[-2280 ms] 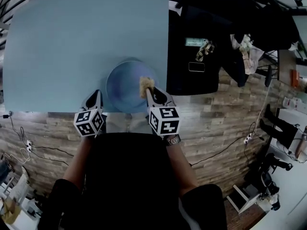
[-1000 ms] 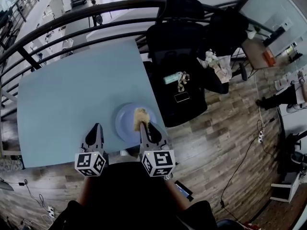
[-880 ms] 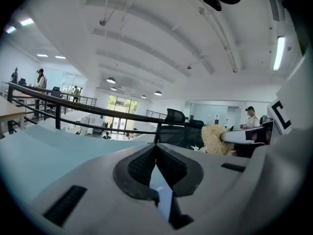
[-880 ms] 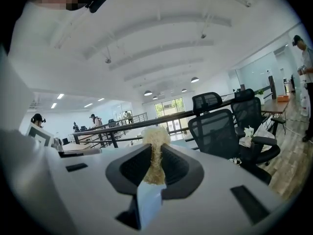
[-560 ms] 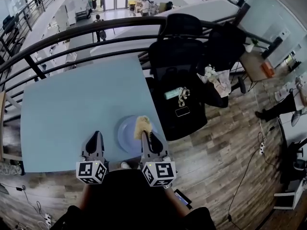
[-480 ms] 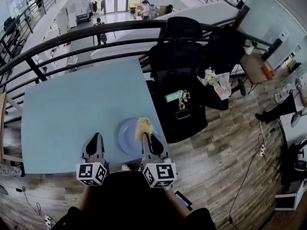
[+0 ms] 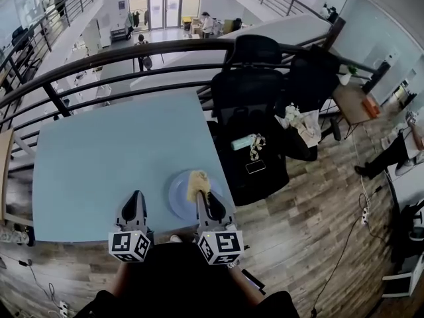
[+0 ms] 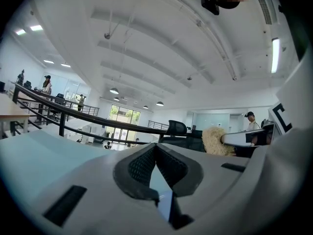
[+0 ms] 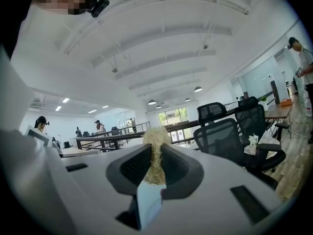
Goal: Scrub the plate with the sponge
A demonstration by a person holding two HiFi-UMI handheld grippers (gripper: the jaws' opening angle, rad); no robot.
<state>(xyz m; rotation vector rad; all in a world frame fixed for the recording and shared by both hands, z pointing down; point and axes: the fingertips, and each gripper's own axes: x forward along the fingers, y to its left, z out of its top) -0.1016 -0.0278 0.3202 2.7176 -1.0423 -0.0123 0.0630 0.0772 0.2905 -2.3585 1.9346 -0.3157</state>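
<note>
one table, one plate, one sponge, two grippers
one blue table (image 7: 99,151) bears one round plate (image 7: 179,199). there is one sponge (image 7: 197,179), yellowish. two grippers show, the left gripper (image 7: 134,195) and the right gripper (image 7: 199,191), and each carries one cube (image 7: 129,245), two in all. three black chairs (image 9: 223,137) stand past the table in the right gripper view, and at least three people (image 9: 304,58) show far off there.

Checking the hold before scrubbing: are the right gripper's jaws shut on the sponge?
Shut on it: the right gripper view shows the sponge pinched between the right gripper's jaws, its top protruding.
</note>
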